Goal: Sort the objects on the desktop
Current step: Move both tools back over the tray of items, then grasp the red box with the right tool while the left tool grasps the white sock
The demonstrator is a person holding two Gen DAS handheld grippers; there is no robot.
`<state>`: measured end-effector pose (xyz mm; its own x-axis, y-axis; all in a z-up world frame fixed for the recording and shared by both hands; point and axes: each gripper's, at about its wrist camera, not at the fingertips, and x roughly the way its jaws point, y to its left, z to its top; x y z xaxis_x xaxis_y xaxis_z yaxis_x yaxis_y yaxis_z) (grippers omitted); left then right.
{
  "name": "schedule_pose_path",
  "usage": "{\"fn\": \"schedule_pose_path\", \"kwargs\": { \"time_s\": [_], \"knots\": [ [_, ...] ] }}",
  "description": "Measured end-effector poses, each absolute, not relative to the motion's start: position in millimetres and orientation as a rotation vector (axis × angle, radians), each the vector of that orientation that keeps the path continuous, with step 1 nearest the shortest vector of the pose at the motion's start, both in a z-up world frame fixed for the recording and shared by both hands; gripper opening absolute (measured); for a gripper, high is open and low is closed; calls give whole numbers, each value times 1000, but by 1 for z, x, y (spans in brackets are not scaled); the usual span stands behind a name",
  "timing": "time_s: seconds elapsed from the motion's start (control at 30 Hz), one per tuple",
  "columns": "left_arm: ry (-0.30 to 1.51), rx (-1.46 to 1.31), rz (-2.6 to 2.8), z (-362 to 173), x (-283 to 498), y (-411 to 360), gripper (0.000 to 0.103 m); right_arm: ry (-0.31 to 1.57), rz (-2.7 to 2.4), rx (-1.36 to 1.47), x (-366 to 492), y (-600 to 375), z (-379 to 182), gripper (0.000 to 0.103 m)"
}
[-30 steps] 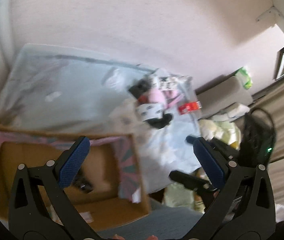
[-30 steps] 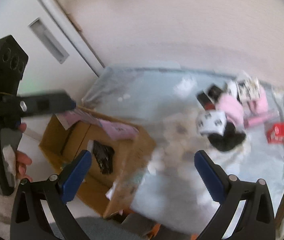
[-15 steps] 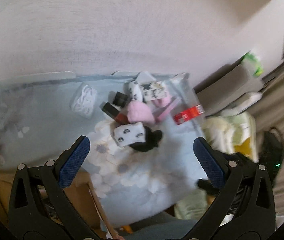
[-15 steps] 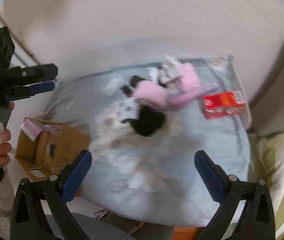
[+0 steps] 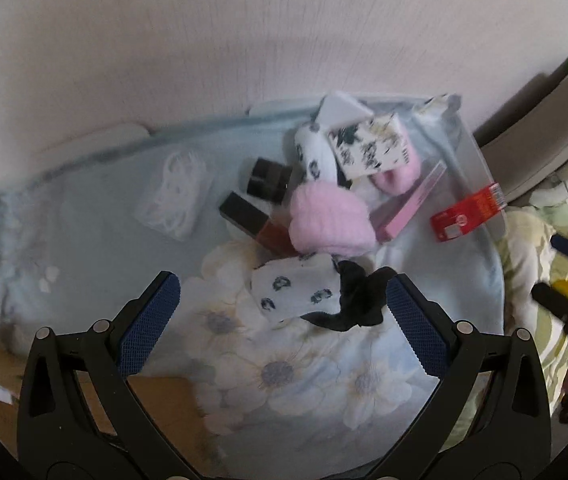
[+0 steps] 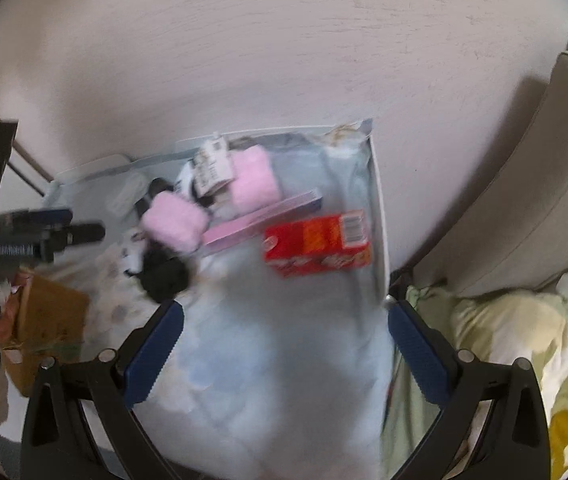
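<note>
A pile of objects lies on a light blue flowered cloth (image 5: pixel 284 380): a white spotted sock (image 5: pixel 296 292), a black sock (image 5: pixel 360 296), a pink fluffy sock (image 5: pixel 328 220), a dark lip-gloss tube (image 5: pixel 251 216), a black box (image 5: pixel 267 178), a long pink box (image 5: pixel 412 204) and a red box (image 5: pixel 468 214). My left gripper (image 5: pixel 279 312) is open and empty, just short of the spotted and black socks. My right gripper (image 6: pixel 284 340) is open and empty above the cloth, short of the red box (image 6: pixel 316 244). The right view is blurred.
A cardboard box (image 5: pixel 155 404) stands at the lower left, also in the right wrist view (image 6: pixel 43 320). A clear plastic bag (image 5: pixel 171 196) lies left of the pile. A wall is behind, a beige chair (image 6: pixel 524 200) and green-yellow bedding (image 6: pixel 504 360) to the right.
Both grippers swung right, away from the cardboard box and toward the pile. The left one has come closer to the socks. Both stayed open.
</note>
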<state>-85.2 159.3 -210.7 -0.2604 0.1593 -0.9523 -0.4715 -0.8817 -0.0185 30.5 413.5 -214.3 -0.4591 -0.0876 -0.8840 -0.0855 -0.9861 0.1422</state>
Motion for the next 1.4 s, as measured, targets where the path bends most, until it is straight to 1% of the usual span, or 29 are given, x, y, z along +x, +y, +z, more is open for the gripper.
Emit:
{"fn": "schedule_pose_path", "kwargs": {
  "time_s": [0.27, 0.57, 0.77, 0.87, 0.97, 1.0, 1.03, 1.07, 1.23, 1.4],
  "knots": [
    [438, -1647, 2222, -244, -81, 170, 103, -178, -2658, 1633, -3, 425, -242, 102],
    [396, -1694, 2244, -265, -87, 169, 103, -72, -2635, 1681, -25, 421, -265, 102],
    [369, -1702, 2263, -273, -89, 165, 103, 61, -2622, 1701, -33, 410, -280, 102],
    [343, -1697, 2263, -277, -89, 164, 98, 101, -2621, 1700, -35, 406, -285, 102],
    [314, -1695, 2256, -279, -89, 163, 84, 73, -2620, 1688, -35, 408, -289, 102],
    [299, -1694, 2250, -280, -90, 162, 75, 55, -2620, 1684, -35, 409, -290, 99],
    [282, -1696, 2242, -281, -90, 161, 64, 41, -2620, 1680, -34, 410, -291, 92],
    [257, -1700, 2229, -282, -91, 160, 60, 36, -2621, 1682, -34, 411, -291, 88],
    [242, -1687, 2230, -279, -91, 157, 54, 44, -2629, 1661, -32, 411, -290, 87],
    [240, -1677, 2228, -272, -89, 156, 53, 61, -2655, 1623, -25, 408, -279, 87]
  ]
}}
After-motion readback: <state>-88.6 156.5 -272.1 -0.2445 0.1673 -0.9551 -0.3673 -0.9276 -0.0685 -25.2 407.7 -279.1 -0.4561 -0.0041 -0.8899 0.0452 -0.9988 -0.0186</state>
